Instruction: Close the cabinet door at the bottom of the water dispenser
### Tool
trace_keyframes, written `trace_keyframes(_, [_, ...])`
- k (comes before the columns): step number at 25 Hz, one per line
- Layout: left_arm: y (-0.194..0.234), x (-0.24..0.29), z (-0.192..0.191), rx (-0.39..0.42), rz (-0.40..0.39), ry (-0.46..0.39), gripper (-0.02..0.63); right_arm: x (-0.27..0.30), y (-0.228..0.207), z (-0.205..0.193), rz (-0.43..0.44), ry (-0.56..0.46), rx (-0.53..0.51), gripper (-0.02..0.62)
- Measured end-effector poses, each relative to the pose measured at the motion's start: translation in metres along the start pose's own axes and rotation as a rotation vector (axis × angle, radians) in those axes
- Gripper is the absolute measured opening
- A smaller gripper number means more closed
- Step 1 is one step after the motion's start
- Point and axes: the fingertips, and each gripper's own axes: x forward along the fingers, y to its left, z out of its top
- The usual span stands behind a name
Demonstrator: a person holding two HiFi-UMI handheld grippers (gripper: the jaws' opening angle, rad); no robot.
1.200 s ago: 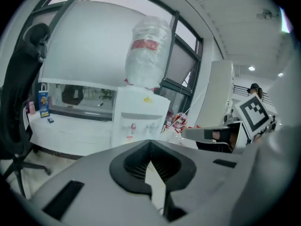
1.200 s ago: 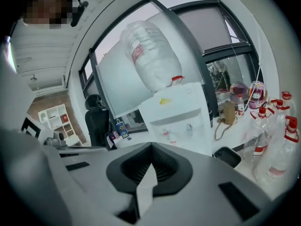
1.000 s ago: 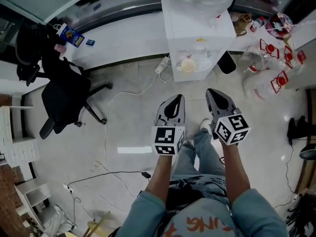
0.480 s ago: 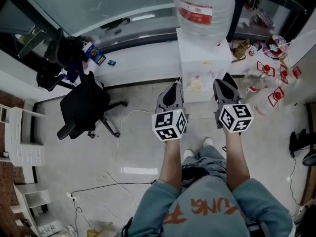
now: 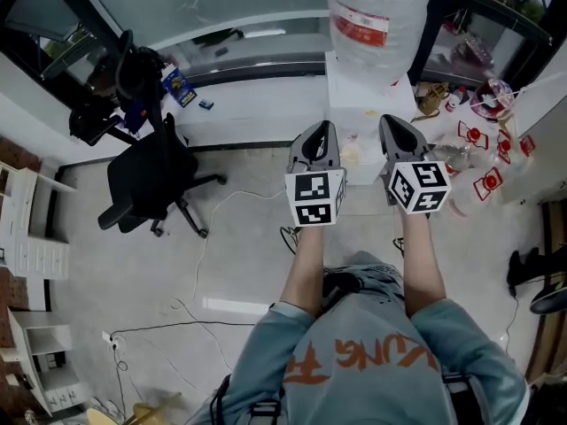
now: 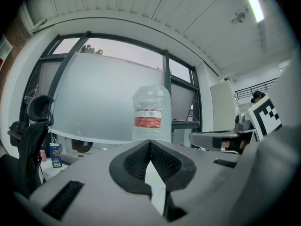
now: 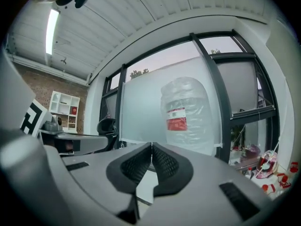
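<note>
Claws both clenched and empty, left gripper (image 5: 323,129) and right gripper (image 5: 391,122) face the water dispenser (image 5: 353,85); its cabinet door sits low, out of sight, so we should dip and push flat.

2 grippers (image 5: 324,127) (image 5: 391,120), 1 dispenser (image 5: 365,104), 1 chair (image 5: 146,180)

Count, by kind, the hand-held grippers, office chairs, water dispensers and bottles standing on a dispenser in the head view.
hand-held grippers: 2, left hand-held gripper and right hand-held gripper
office chair: 1
water dispenser: 1
bottle on it: 1
Total: 5
</note>
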Motion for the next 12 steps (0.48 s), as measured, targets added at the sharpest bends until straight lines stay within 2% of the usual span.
trace_keyframes(8, [-0.005,0.016,0.003,0.007,-0.031,-0.012,0.008,0.001,-0.013,0.002,-0.026,0.004,-0.021,0.029])
trace_keyframes(12, [-0.008,0.022,0.007,0.025,-0.035,-0.044,0.008,0.002,-0.020,0.001,-0.037,0.000,-0.025,0.029])
